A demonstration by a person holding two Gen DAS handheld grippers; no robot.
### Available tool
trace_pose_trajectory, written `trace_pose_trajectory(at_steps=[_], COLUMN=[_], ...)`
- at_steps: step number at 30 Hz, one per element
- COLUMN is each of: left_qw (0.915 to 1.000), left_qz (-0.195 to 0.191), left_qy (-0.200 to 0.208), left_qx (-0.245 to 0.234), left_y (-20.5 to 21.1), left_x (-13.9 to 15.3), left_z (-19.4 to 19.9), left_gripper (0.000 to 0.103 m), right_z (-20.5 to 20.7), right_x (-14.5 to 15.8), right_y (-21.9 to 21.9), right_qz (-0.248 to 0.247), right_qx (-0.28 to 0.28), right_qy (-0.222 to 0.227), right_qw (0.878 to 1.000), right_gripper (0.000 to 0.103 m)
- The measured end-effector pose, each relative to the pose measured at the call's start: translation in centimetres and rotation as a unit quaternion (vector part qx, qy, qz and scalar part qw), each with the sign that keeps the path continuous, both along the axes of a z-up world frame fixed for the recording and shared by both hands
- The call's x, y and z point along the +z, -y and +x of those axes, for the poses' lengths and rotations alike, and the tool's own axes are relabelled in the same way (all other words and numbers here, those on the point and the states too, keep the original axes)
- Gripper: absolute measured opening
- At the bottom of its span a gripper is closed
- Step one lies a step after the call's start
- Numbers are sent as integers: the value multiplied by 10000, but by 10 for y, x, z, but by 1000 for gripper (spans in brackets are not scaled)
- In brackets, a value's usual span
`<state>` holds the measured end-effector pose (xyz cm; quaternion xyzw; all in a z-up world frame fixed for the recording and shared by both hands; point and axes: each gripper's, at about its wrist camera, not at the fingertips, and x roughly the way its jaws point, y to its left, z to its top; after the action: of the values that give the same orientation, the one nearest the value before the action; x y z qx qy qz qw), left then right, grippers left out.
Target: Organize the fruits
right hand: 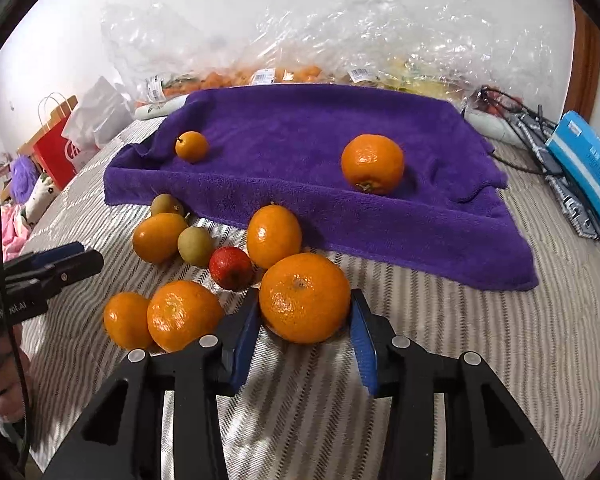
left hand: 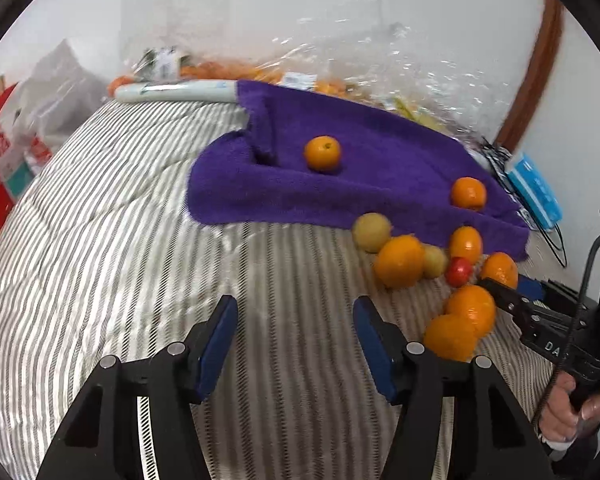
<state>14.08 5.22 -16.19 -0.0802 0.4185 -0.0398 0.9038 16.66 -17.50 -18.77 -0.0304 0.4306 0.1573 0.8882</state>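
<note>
- A striped quilt point(right hand: 440, 360) covers a soft bed-like surface against a white wall; a purple towel point(right hand: 300, 152) lies across the upper middle of the right wrist view, with crinkled plastic bags point(right hand: 340, 40) of produce behind it.
- Two fruits already sit on the towel: a small orange point(right hand: 192, 146) at its left and a mandarin point(right hand: 372, 164) at its right.
- The loose pile lies on the quilt in front of the towel, left of centre: several oranges, two greenish fruits, and a red fruit point(right hand: 231, 267).
- The right gripper point(right hand: 306, 320) is spread wide, with the big orange point(right hand: 305, 298) sitting between its blue pads point(right hand: 362, 336), low in the middle of the frame. Whether the pads touch the peel I cannot tell; at most they look close to its sides.
- The left gripper point(left hand: 296, 340) is also wide and holds nothing, pointed at bare quilt at the bottom centre of its own view, with the pile off to its right.
- Risk: the fruit is round and the quilt soft and rumpled, so an off-centre squeeze would likely squirt it forward into the red fruit and scatter the pile.
- Risk: the left pad is just beside another orange point(right hand: 182, 314); closing could nudge it.
- Risk: the towel's front slopes down, so fruit set near that edge would probably roll back.
</note>
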Motion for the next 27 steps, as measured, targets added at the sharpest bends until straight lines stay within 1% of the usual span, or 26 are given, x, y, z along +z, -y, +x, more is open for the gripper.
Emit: trace_pose_trajectory(at_steps=[2,4,7,10,12,14,16,19,21,23,27], left_qw=[9996,9985,9976,9973,9967,9951,9941,9944,9943,9937,9946], left_qz=[112,127,212,162,-4,-163,-232,-241,-261,-378,-336], left_qy=[184,283,207,142,52,-61,-71,-115,-92,-56,-51], left_qx=[-196,-457,-623,-707,-812,-973,-1055,-1021,-1029,-1051,-981], left_y=[11,23,38,46,49,52,54,58,58,55,44], left_x=[7,13,10,3,-1,-4,-5,-10,-10,-8,-5], left_z=[-1,2,13,22,27,31,32,38,38,33,22], left_gripper=[56,56,56,56,48,45,42,32,32,31,31], right_z=[-4,-8,-10,-5,-2,0,1,1,1,1,1], right_x=[3,7,9,7,5,3,2,1,1,1,0], right_y=[4,8,18,31,34,36,35,32,33,35,36], right_qz=[-103,-255,-340,-60,44,110,80,85,124,190,217], right_qx=[13,35,-10,-91,-110,-110,-110,-51,-36,-34,-26], right_qy=[147,341,457,280,196,116,76,53,41,31,18], right_qw=[9998,9991,9984,9995,9997,9998,9999,9999,9999,9998,9998], right_gripper=[43,43,43,43,43,43,43,43,43,43,43])
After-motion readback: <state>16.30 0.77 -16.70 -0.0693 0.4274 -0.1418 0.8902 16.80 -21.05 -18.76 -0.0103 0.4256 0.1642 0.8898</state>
